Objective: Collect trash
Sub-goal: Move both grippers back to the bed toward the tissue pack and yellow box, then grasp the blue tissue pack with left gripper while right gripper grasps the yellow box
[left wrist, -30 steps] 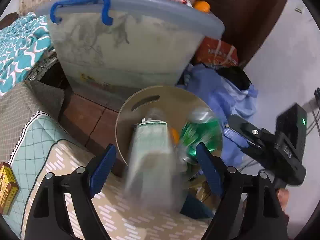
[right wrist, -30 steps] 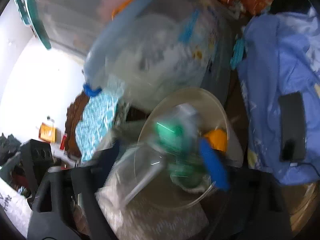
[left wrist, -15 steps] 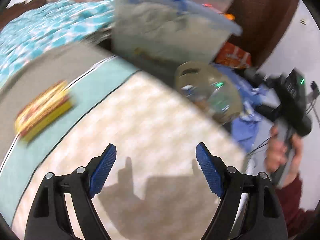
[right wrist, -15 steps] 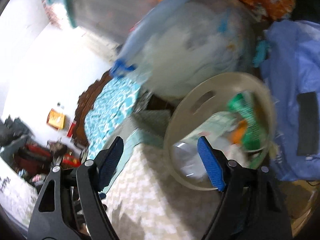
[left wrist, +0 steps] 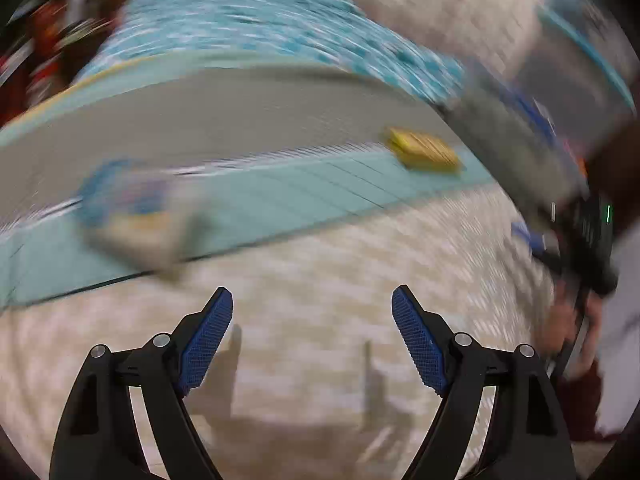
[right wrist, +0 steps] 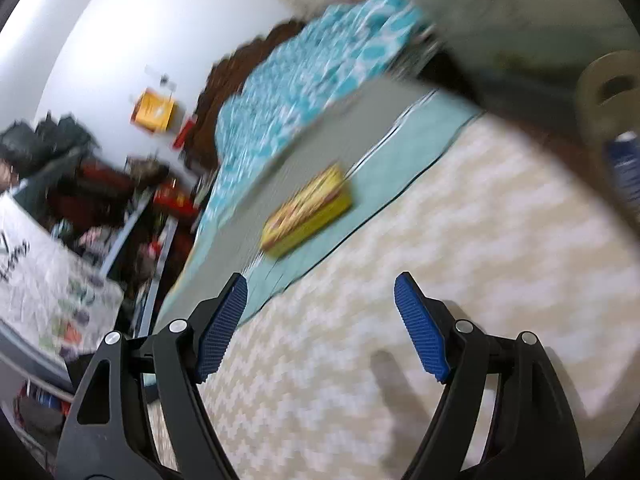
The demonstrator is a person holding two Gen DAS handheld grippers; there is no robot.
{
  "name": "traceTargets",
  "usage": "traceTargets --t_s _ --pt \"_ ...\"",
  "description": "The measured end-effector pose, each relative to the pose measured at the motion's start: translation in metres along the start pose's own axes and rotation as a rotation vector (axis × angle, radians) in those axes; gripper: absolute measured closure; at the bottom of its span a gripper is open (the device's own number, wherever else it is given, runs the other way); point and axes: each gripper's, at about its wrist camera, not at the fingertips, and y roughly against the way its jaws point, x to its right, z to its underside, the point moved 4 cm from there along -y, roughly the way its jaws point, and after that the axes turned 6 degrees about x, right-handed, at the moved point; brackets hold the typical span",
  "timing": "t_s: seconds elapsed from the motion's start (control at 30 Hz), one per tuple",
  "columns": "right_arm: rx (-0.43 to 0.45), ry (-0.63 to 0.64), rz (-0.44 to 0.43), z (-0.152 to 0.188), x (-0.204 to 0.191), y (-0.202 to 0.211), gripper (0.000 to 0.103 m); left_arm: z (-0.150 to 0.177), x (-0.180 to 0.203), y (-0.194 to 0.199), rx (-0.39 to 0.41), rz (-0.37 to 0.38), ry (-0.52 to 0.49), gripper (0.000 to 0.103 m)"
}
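The yellow box (right wrist: 307, 212) lies flat on the bed, on the teal band of the bedspread (right wrist: 416, 148), a little left of centre in our right wrist view; in our left wrist view the same yellow box (left wrist: 425, 149) sits in the upper right, on that teal band (left wrist: 280, 200). To the left of centre in the left view we see a second piece, a blurred blue and pale packet (left wrist: 136, 208), lying across the teal band and the grey strip above it; the blur hides what it is. Both pieces lie well apart from each other.

Our left hand-held gripper (left wrist: 312, 320) is spread, nothing between its blue pads (left wrist: 208, 332), and it hangs over the cream zigzag cover (left wrist: 312, 264), with its shadow below. Our right hand-held gripper (right wrist: 320, 312) is also spread and empty, over the same zigzag cover (right wrist: 460, 240), with the yellow box ahead of its left finger and apart from it. In the left view that right hand-held gripper (left wrist: 560, 240) shows at the right edge, held by a hand (left wrist: 568, 320).

Beyond the box lies a turquoise patterned blanket (right wrist: 312, 64). At the upper right edge of the right view we see the rim of a beige bin (right wrist: 608, 80). The left edge holds cluttered shelves (right wrist: 100, 200) against a white wall (right wrist: 120, 20).
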Motion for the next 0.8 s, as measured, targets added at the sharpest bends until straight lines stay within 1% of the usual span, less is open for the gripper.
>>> traceTargets --t_s 0.07,0.13,0.23,0.27,0.3,0.37,0.5,0.57,0.67,0.7,0.73,0.8 --pt "-0.051 0.028 -0.014 0.014 -0.02 -0.02 0.027 -0.006 -0.039 0.013 0.036 -0.045 0.102 0.025" --pt "-0.107 0.083 -0.026 0.031 -0.048 -0.042 0.028 -0.009 -0.067 0.017 0.044 -0.066 0.189 0.025" --pt "-0.194 0.163 -0.052 0.051 -0.087 -0.073 0.04 -0.009 -0.094 0.021 0.048 -0.049 0.283 0.025" --pt "-0.223 0.194 -0.059 0.057 -0.101 -0.085 0.048 -0.008 -0.103 0.022 0.054 -0.031 0.314 0.025" --pt "-0.247 0.22 -0.066 0.062 -0.113 -0.096 0.056 -0.007 -0.105 0.023 0.058 -0.022 0.327 0.025" --pt "-0.3 0.278 -0.085 0.074 -0.144 -0.124 0.065 -0.005 -0.111 0.025 0.067 -0.004 0.345 0.025" --pt "-0.352 0.369 -0.099 0.093 -0.196 -0.175 0.067 0.001 -0.123 0.03 0.074 0.025 0.356 0.025" --pt "-0.365 0.413 -0.081 0.101 -0.216 -0.2 0.067 0.001 -0.127 0.031 0.083 0.025 0.357 0.025" --pt "-0.385 0.446 -0.051 0.111 -0.227 -0.225 0.067 -0.001 -0.128 0.024 0.073 0.042 0.371 0.025" --pt "-0.409 0.449 -0.044 0.117 -0.229 -0.232 0.067 -0.002 -0.128 0.022 0.072 0.041 0.371 0.025" --pt "-0.449 0.451 -0.056 0.127 -0.232 -0.235 0.067 -0.002 -0.129 0.022 0.074 0.033 0.367 0.025" --pt "-0.498 0.499 -0.128 0.145 -0.244 -0.227 0.067 -0.004 -0.131 0.021 0.08 0.022 0.361 0.025"
